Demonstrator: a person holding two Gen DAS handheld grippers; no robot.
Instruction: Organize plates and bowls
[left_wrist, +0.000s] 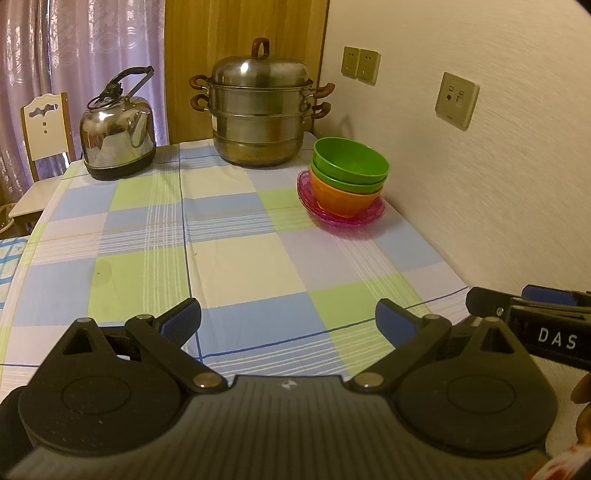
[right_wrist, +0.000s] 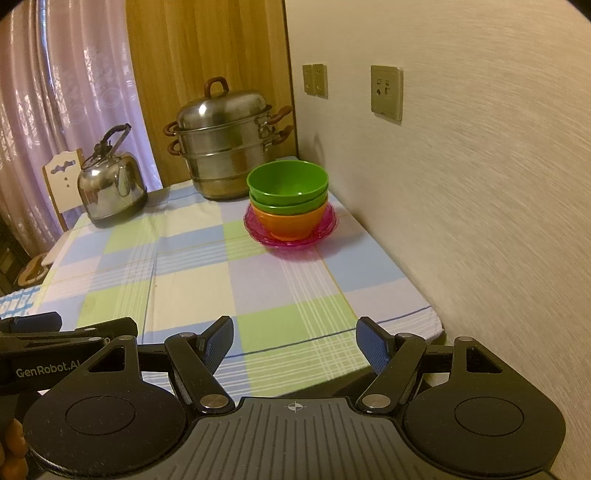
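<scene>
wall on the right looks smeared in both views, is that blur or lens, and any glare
Left wrist view: wall streaks toward the frame edge, fisheye stretch, table edges bowed; bright glare on kettle. Right wrist view: same smear on the wall, highlights on steamer pot lid; bowls stay sharp. Warm, dim light in both.

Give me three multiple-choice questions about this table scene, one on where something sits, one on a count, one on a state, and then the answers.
1. Where does the bowl stack stand?
A. On the pink plates
B. Inside the steamer pot
C. On the chair

2. How many green bowls are stacked on the orange bowl?
A. One
B. Two
C. Four

3. How do the jaws of the right gripper stand?
A. Shut on a bowl
B. Shut on nothing
C. Open, empty

Answers: 1 A, the orange bowl rests on the pink plates. 2 B, two green rims show above the orange. 3 C, only tablecloth shows between the pads.
</scene>
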